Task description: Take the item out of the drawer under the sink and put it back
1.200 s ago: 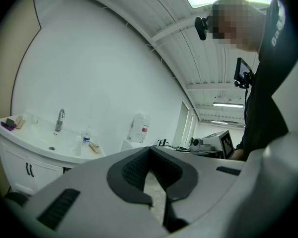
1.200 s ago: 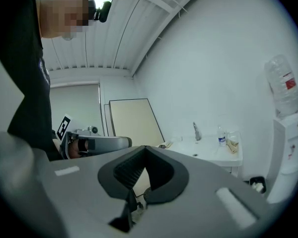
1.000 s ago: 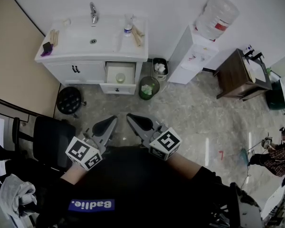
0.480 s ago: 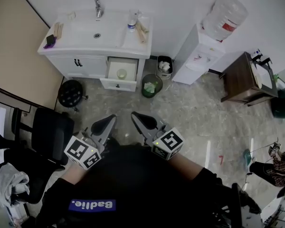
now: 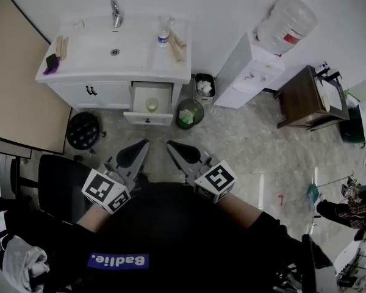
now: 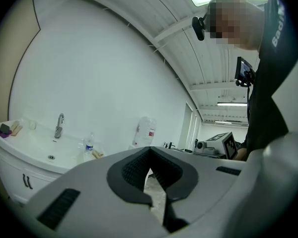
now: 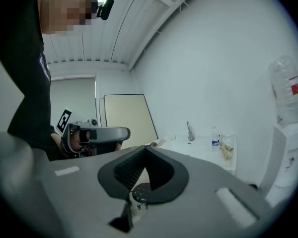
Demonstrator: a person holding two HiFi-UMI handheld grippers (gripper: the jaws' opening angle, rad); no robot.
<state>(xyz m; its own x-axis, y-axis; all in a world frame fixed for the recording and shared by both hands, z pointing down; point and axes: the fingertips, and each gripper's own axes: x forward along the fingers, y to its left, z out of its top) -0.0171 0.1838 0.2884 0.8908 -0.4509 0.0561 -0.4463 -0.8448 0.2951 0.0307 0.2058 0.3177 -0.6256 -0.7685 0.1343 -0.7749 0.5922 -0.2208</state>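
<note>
Seen with jaws pressed together and nothing between them: left gripper and right gripper, side by side, tips angled toward each other. Well ahead of both tips, across the floor: open drawer under the sink, holding a small pale cup, untouched.

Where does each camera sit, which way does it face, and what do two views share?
Head view: on the head, facing down at sink, open drawer; shows left gripper, right gripper, forearms.
Left gripper view: on left gripper, facing past shut jaws toward sink; shows torso.
Right gripper view: on right gripper, facing sink; shows left gripper.
Shared: sink.
</note>
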